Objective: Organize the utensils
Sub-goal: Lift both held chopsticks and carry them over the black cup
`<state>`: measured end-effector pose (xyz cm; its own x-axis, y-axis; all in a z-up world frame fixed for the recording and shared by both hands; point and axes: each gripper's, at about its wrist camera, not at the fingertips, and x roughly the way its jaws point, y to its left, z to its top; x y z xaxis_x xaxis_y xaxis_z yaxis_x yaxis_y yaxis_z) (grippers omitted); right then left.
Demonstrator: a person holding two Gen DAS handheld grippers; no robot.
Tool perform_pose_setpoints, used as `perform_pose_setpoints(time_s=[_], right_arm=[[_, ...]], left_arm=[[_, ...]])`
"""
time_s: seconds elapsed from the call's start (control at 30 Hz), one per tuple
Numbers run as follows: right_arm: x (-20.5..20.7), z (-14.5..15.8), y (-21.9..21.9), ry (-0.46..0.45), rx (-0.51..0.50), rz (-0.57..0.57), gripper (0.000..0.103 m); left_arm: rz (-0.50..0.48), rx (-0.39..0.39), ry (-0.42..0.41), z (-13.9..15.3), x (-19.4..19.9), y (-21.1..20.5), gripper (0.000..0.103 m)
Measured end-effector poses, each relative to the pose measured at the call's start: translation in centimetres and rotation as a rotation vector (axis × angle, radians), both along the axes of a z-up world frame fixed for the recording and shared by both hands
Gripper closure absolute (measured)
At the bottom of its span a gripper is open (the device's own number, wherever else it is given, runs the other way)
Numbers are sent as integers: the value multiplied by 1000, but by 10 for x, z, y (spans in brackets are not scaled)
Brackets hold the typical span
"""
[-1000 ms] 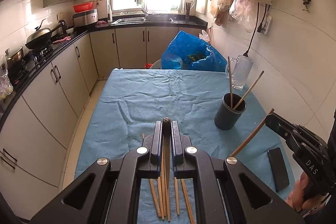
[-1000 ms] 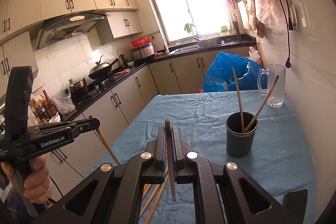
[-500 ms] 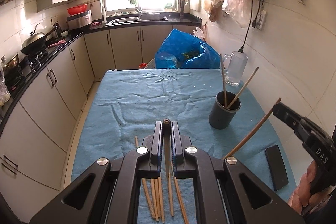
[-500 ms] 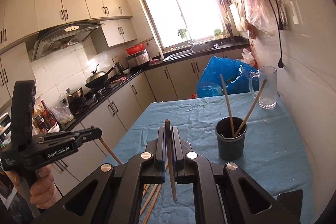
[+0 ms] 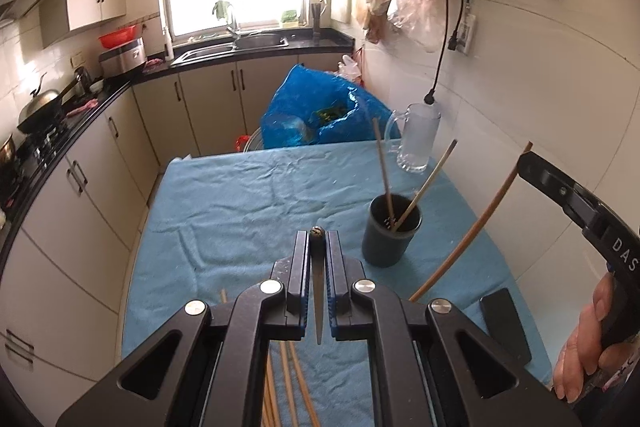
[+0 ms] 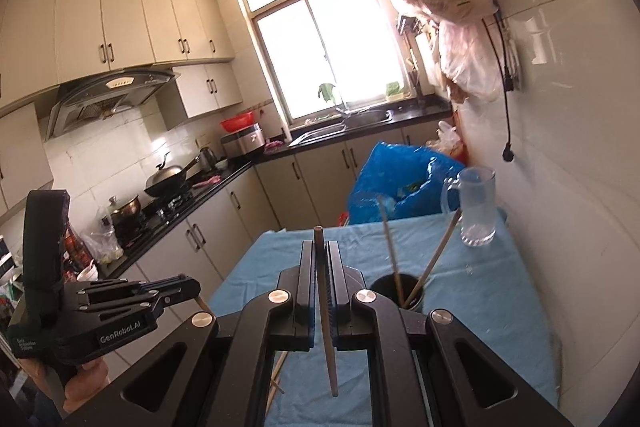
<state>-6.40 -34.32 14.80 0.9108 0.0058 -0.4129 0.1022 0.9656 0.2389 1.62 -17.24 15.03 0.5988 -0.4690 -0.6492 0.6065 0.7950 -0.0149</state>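
A dark cup [image 5: 390, 239] stands on the blue cloth [image 5: 248, 195] with two chopsticks leaning in it. My left gripper [image 5: 317, 239] is shut on one chopstick [image 5: 318, 291], held above the cloth just left of the cup. Several loose chopsticks [image 5: 286, 379] lie on the cloth under it. My right gripper [image 6: 319, 245] is shut on another chopstick [image 6: 326, 327], and the cup [image 6: 386, 285] shows just right of its fingers. In the left wrist view the right gripper [image 5: 525, 159] hangs at the right with its chopstick [image 5: 472, 227] slanting down. The left gripper [image 6: 191, 286] appears low on the left.
A glass mug [image 5: 420, 139] stands at the table's far right corner, beside the tiled wall. A blue plastic bag [image 5: 324, 115] sits behind the far edge. A black phone [image 5: 505, 325] lies near the right front. Cabinets and a stove counter [image 6: 180, 195] run along the left.
Both grippers have risen with their chopsticks still clamped. The right gripper sits higher in the left wrist view, and the cup has drifted closer to both grippers' fingers.
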Motion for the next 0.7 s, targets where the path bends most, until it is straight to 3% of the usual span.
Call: perform_pose_setpoints(time_s=[0.5, 0.7], right_arm=[[40, 55, -42, -66, -50, -83, 97], [63, 61, -53, -60, -65, -97, 97]], left_arm=[[-77, -51, -63, 69, 33, -83, 96], [-95, -81, -63, 79, 52, -118, 96]])
